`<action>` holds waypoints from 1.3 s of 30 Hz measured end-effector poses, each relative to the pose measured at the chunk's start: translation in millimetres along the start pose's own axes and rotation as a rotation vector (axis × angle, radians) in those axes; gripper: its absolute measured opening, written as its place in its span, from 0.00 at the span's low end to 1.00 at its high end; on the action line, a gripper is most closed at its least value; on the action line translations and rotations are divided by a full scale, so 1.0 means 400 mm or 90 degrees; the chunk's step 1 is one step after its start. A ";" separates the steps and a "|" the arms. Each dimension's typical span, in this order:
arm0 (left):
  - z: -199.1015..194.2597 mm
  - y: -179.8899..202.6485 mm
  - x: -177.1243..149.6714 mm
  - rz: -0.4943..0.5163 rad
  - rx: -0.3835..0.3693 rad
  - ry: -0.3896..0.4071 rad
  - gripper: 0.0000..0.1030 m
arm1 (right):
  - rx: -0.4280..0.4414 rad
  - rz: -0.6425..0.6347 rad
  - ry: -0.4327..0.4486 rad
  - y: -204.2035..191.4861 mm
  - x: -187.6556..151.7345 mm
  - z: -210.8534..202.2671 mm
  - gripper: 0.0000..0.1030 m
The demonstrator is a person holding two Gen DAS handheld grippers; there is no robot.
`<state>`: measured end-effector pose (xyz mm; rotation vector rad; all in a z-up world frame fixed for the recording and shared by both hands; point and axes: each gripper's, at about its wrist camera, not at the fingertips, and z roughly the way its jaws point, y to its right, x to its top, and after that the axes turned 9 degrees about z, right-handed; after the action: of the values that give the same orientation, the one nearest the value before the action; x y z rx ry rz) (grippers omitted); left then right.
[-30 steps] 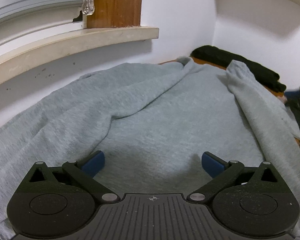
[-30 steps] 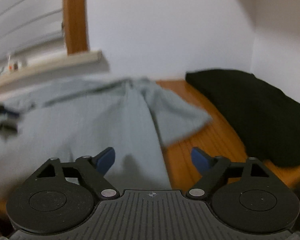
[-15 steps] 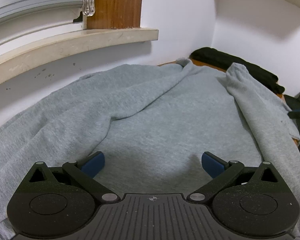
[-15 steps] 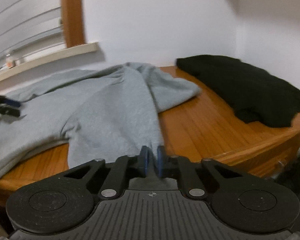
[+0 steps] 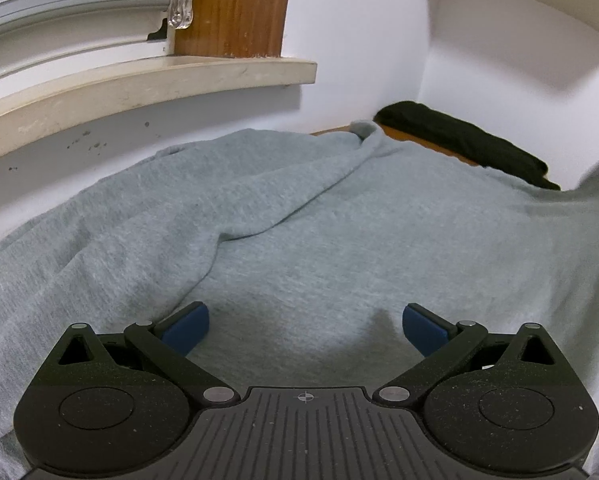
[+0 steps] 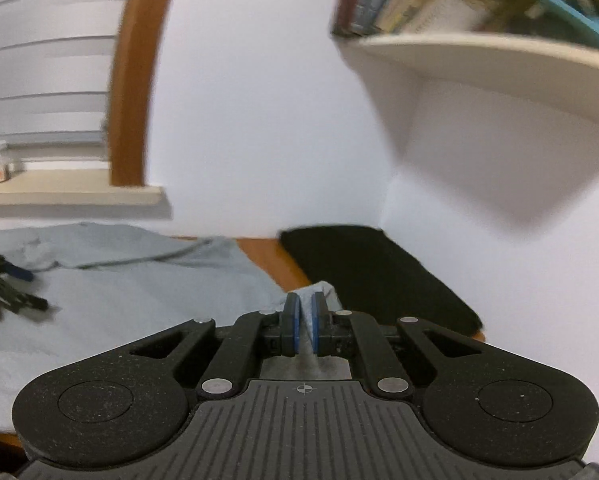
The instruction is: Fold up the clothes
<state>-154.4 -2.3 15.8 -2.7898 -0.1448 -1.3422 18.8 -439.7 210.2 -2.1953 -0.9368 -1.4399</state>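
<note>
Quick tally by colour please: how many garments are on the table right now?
Grey: 1, the grey sweatshirt, a fold of it pinched in the right claw
Black: 1, the black garment, lying by the wall
Total: 2

grey garment (image 5: 339, 248): soft knit cloth, matt, faintly fuzzy
black garment (image 6: 371, 272): dark cloth, matt
desk (image 6: 275, 256): orange-brown wood, smooth, slight sheen
window sill (image 5: 147, 84): pale stone-like slab, smooth, speckled marks
window frame (image 5: 235, 8): brown wood, visible grain
left gripper (image 5: 305, 326): black grainy matt plastic, blue pads, silvery metal pins
</note>
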 end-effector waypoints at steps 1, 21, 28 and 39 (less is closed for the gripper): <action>0.000 0.000 0.000 0.000 0.000 0.000 1.00 | 0.010 -0.012 -0.002 -0.031 0.013 0.029 0.03; 0.006 0.009 0.001 0.017 0.010 -0.008 1.00 | 0.123 0.038 -0.073 -0.072 -0.171 0.341 0.07; 0.006 0.012 0.000 0.018 0.012 -0.009 1.00 | 0.128 0.025 -0.118 -0.005 -0.262 0.265 0.46; 0.009 0.013 0.001 0.019 0.012 -0.009 1.00 | 0.136 -0.022 -0.183 -0.035 -0.451 0.266 0.58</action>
<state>-151.0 -7.3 13.8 -2.7752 -0.1148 -1.3089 33.0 -424.8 1.4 -2.2679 -1.1686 -0.9997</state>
